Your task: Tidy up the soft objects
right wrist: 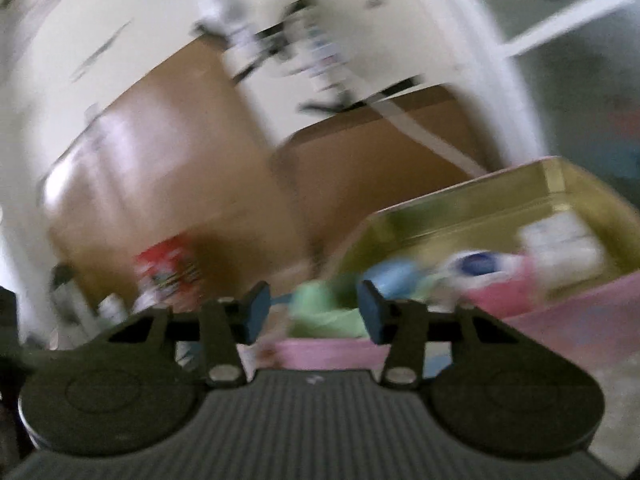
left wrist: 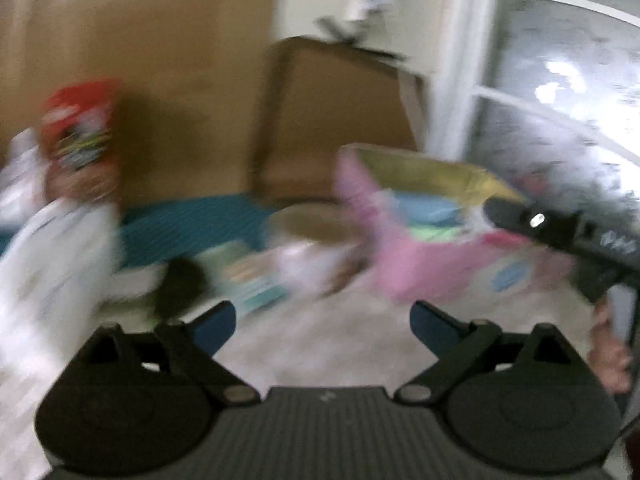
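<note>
two grippers are in view, both blurred, and neither holds anything. the left gripper [left wrist: 322,322] has its fingers spread wide over a pale surface, which may be floor or bench; i cannot tell. the right gripper [right wrist: 311,310] has its fingers moderately apart, nothing between them, and is aimed at the box [right wrist: 472,208], a yellow-walled container with a pink front.

the soft objects sit in two places. some are already inside the box: a green cloth [right wrist: 324,312] just ahead of the right fingers, a light blue piece [right wrist: 394,274] behind it, and a pink one [right wrist: 502,292] further right. others lie loose in the left view, a jumble of pale and pastel items [left wrist: 256,276] just left of the box, in front of a teal mat [left wrist: 180,228]. a red snack bag [left wrist: 78,128] stands to the far left and looks unrelated.

the step in hand seems to be a reach toward the next loose piece. to do it well, slow the hand so the view settles, pick one item from the jumble, come down with the fingers wide and straddling a fold, then pinch a thick bunch rather than an edge so it does not slip on the way to the box.
</note>
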Demonstrator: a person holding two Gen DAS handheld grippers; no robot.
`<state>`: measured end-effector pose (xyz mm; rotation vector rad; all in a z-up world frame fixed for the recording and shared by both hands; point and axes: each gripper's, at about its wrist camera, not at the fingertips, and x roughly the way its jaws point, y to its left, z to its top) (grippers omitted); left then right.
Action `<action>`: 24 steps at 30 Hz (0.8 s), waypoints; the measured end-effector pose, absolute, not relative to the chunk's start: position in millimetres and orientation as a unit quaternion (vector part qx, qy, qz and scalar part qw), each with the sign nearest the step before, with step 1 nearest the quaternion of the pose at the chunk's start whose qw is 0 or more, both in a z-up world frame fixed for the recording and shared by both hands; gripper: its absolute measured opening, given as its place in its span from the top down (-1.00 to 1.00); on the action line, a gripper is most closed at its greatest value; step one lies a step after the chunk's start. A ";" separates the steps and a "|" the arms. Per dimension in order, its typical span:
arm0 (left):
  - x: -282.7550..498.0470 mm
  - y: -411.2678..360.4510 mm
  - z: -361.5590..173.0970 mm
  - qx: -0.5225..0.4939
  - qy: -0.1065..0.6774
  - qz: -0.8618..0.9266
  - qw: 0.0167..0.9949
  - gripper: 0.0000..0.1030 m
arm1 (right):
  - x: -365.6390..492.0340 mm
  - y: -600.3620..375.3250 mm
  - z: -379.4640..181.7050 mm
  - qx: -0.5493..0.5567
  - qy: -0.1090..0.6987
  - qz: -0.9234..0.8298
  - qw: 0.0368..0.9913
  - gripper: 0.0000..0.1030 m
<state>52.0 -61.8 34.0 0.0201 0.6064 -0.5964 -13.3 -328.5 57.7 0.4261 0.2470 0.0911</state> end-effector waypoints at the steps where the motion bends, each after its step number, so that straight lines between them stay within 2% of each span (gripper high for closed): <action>1: 51.4 -44.1 29.1 0.003 0.298 -0.270 0.916 -0.89 | -6.7 -313.9 60.7 0.197 0.131 0.071 0.969 0.10; 3: 51.4 -9.4 20.6 -0.014 0.296 -0.233 0.926 -0.89 | 9.7 -280.6 63.9 0.167 0.153 0.124 0.966 0.24; 5: 56.1 17.4 13.8 -0.028 0.296 -0.195 0.935 -0.89 | 27.4 -244.1 64.1 0.131 0.179 0.167 0.961 0.30; 10: 75.7 69.5 -8.8 -0.110 0.310 -0.140 0.934 -0.88 | 80.6 -168.0 52.7 0.044 0.239 0.213 0.946 0.28; 12: 79.9 81.3 -16.5 -0.144 0.311 -0.135 0.930 -0.86 | 112.6 -148.1 43.7 0.033 0.276 0.205 0.938 -0.02; 14: 79.5 87.3 -16.4 -0.165 0.292 -0.141 0.931 -0.88 | 140.2 -135.9 34.4 0.035 0.307 0.186 0.933 -0.15; 18: 79.9 94.1 -18.6 -0.187 0.291 -0.150 0.926 -0.88 | 175.3 -123.7 16.2 0.069 0.361 0.151 0.917 -0.27; 20: 79.8 97.1 -19.9 -0.194 0.290 -0.153 0.925 -0.88 | 181.2 -120.0 12.1 0.074 0.360 0.141 0.919 -0.28; 22: 79.1 99.1 -20.7 -0.200 0.291 -0.158 0.922 -0.88 | 181.9 -113.2 11.5 0.049 0.356 0.135 0.923 -0.11; 23: 79.4 99.5 -21.1 -0.203 0.292 -0.159 0.921 -0.88 | 180.0 -110.5 11.4 0.035 0.353 0.131 0.926 0.14; 24: 79.3 99.7 -21.8 -0.205 0.293 -0.160 0.920 -0.88 | 177.8 -110.0 11.3 0.025 0.352 0.134 0.926 0.21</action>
